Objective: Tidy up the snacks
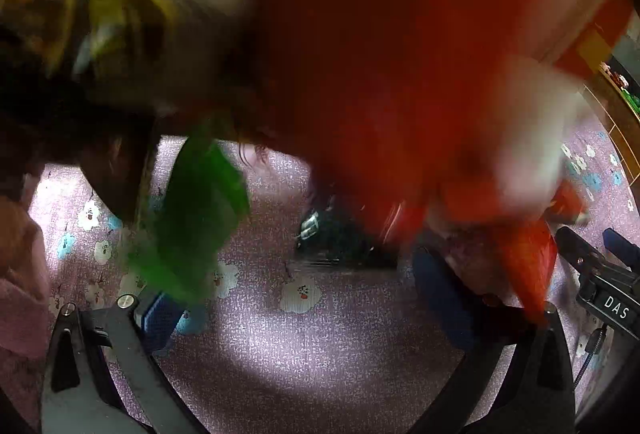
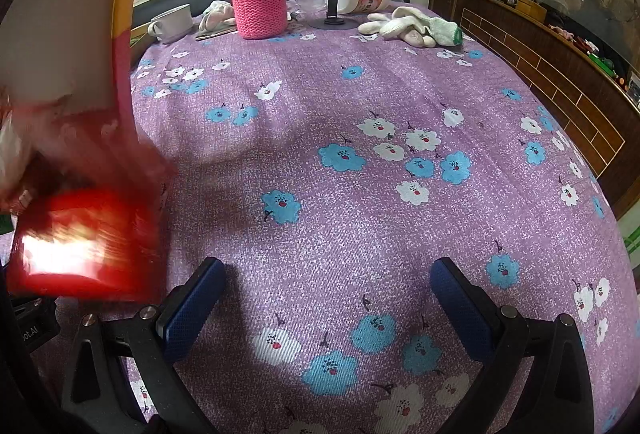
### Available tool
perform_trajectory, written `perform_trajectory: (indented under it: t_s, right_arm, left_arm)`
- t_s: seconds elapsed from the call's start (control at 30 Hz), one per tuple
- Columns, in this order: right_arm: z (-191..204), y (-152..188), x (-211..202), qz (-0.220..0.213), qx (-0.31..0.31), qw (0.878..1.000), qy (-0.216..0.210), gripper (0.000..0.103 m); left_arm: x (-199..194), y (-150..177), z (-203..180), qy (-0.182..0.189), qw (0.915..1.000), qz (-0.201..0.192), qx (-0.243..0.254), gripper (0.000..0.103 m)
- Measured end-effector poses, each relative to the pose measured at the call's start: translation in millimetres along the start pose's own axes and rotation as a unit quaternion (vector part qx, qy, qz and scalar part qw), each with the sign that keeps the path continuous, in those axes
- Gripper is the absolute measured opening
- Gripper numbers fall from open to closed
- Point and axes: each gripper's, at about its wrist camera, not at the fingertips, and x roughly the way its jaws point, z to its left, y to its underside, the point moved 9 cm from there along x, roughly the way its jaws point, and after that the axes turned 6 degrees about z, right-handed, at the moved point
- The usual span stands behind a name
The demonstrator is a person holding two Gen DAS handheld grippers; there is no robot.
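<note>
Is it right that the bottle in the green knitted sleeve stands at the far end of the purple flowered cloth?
Not quite. The knitted sleeve on the bottle is pink, not green, as the right wrist view shows. The bottle does stand upright at the far end of the purple flowered cloth.

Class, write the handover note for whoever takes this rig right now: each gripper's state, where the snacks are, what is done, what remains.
Left gripper: open, nothing clearly between its pads; blurred red packaging fills the view just ahead, a green packet beside it.
Right gripper: open, empty, over the bare purple floral cloth.
A blurred red snack packet is at the right gripper's left, by a red bag.
Done: cannot tell from the blur.
Left: check what is packed; gather any remaining packets.
</note>
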Motion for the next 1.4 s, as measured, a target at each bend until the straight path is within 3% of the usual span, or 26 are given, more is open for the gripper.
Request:
perform_trajectory:
  t_s: [1.4]
  right_arm:
    - [0.4,0.3,0.1,0.0,0.0,1.0,0.0,0.103]
  left_arm:
    - [11.3,-2.9,-3.0,0.001,1.0,0.0,0.002,0.103]
